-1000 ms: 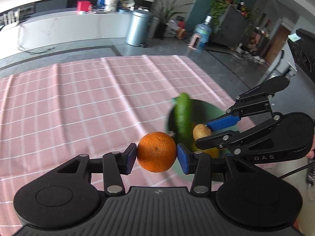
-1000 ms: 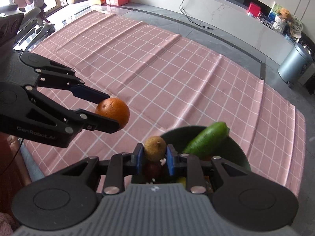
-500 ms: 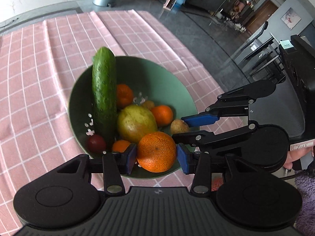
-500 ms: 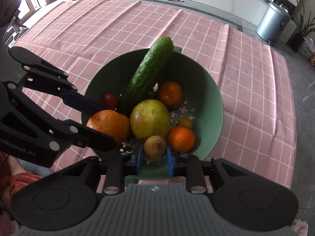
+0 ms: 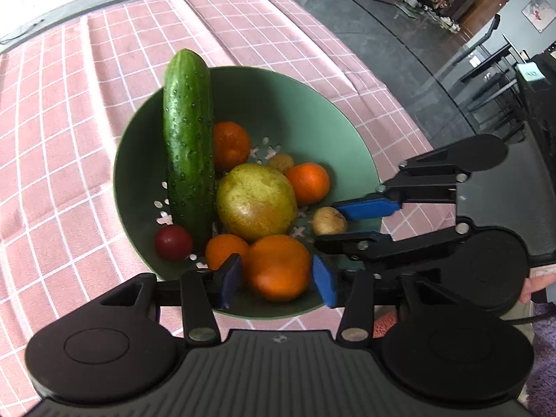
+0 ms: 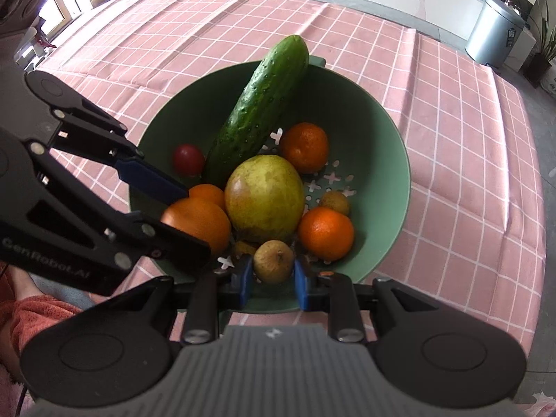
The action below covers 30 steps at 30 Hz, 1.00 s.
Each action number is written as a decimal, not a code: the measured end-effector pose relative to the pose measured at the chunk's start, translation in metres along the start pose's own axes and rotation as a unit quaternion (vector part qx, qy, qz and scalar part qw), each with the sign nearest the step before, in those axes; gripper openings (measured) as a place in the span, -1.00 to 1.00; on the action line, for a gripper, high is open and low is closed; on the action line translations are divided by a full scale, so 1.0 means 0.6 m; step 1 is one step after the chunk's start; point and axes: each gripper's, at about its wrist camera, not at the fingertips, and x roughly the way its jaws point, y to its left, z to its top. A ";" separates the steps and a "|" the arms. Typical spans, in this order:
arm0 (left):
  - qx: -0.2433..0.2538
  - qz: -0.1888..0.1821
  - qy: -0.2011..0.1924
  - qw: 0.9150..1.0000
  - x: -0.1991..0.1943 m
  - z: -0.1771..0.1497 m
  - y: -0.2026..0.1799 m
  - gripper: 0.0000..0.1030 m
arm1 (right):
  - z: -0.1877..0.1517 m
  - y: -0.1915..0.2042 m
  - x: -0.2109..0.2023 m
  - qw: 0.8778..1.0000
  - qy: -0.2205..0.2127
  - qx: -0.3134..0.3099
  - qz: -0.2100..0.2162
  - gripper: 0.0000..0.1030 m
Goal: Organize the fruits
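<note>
So, both grippers over the green bowl (image 5: 347, 132); left gripper (image 5: 278, 278) jaws parted around an orange (image 5: 278, 266); right gripper (image 6: 272, 276) jaws slack beside 1 small brown fruit (image 6: 273, 260)

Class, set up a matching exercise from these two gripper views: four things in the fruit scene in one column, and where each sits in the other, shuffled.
1. large orange
2. small brown fruit
3. cucumber
4. pear

A. leans on the bowl rim
B. between the left gripper pads
C. middle of the bowl
D. between the right gripper pads

Pairs: 1-B, 2-D, 3-A, 4-C

The left claw (image 6: 194, 215) body reads "GenRobot.AI"
</note>
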 end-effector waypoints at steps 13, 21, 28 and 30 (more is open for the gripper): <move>0.040 0.091 -0.150 0.984 -0.127 -0.055 -0.029 0.37 | -0.030 0.034 -0.113 0.991 -0.110 0.056 -0.051 -0.12; 0.074 0.186 -0.242 0.950 -0.206 -0.122 -0.064 0.57 | -0.070 0.107 -0.192 0.961 -0.231 0.135 -0.062 0.17; 0.052 0.226 -0.305 0.924 -0.247 -0.168 -0.070 0.59 | -0.118 0.174 -0.228 0.927 -0.313 0.198 -0.064 0.33; 0.046 0.243 -0.318 0.915 -0.249 -0.180 -0.067 0.59 | -0.137 0.188 -0.230 0.916 -0.333 0.209 -0.080 0.39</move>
